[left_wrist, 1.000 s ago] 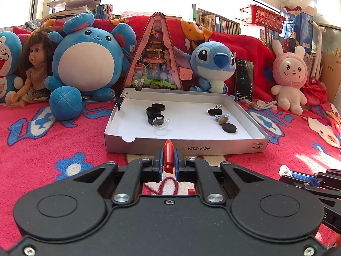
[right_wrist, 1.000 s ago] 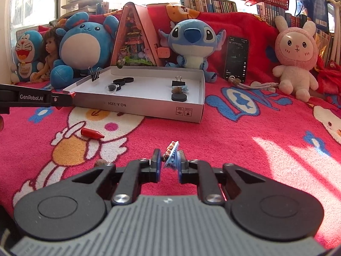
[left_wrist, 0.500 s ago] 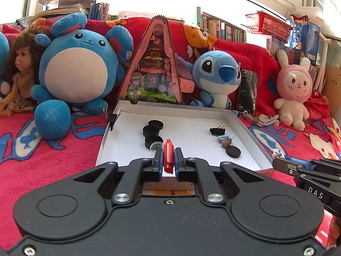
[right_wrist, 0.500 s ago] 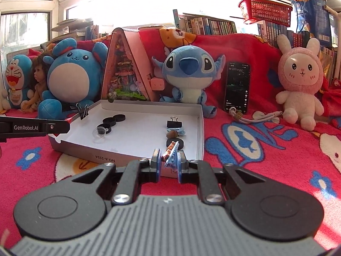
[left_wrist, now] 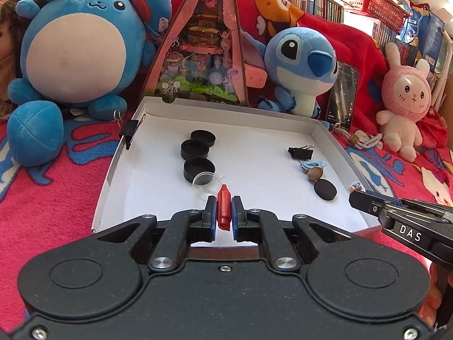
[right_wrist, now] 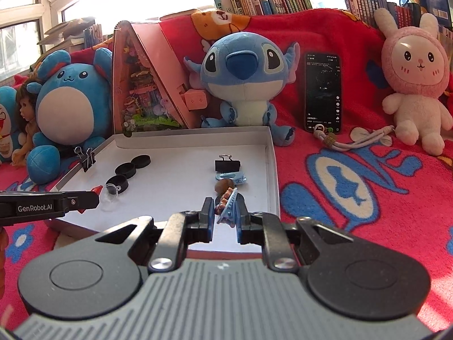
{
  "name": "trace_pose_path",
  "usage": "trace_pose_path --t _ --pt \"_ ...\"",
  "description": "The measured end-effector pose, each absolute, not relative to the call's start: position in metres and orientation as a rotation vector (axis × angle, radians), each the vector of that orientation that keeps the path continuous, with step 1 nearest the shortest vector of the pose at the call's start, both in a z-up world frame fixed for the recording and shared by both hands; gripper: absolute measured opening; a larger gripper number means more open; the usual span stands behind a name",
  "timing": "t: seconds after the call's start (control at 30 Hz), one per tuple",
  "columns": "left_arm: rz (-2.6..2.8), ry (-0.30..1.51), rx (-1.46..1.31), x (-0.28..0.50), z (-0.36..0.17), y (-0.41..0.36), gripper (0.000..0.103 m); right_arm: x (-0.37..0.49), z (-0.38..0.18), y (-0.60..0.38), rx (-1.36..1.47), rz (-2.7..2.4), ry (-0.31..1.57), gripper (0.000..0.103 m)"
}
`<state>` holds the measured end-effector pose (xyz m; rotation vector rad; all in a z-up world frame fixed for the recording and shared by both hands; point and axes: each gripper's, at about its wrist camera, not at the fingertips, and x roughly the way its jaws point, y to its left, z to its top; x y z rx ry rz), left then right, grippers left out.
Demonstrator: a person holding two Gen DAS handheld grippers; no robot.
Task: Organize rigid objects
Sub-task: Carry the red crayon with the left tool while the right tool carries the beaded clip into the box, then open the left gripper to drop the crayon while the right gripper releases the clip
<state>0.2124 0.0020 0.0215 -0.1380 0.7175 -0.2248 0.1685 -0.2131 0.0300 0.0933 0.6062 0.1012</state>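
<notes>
My left gripper (left_wrist: 222,212) is shut on a small red bullet-shaped piece (left_wrist: 223,202), held over the near part of the white cardboard box (left_wrist: 113,170). My right gripper (right_wrist: 225,212) is shut on a light blue clip with small brown beads (right_wrist: 228,202), over the box's near right corner (right_wrist: 272,170). Inside the box lie three black round caps (left_wrist: 195,148), a clear disc (left_wrist: 205,182), a black binder clip (left_wrist: 300,152), a blue clip (left_wrist: 312,165), a brown nut (left_wrist: 315,173) and a black oval (left_wrist: 325,189). Each gripper's tip shows at the edge of the other's view.
Another binder clip (left_wrist: 129,130) grips the box's left wall. Behind the box stand a blue round plush (left_wrist: 76,48), a pink triangular toy house (left_wrist: 203,51), a blue plush alien (left_wrist: 303,65), a phone (right_wrist: 322,90) and a pink bunny (right_wrist: 416,85). A red blanket (right_wrist: 354,198) lies underneath.
Both grippers have moved forward from the blanket to over the box's near edge, carrying the red piece and the blue clip. The box now looms larger in both views.
</notes>
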Motion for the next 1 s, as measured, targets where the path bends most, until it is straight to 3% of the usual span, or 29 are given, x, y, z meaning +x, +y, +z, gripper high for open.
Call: trace_pose_path --t 0.8,1.0 --pt "-0.191 0.724 -0.112 0.229 0.006 -0.002 0.011 0.193 0.011 -0.205 0.126 0.081 0.706 0.019" --pt "-0.193 0.699 -0.099 0.221 0.012 -0.002 0.017 0.190 0.012 -0.206 0.146 0.086 0.693 0.026"
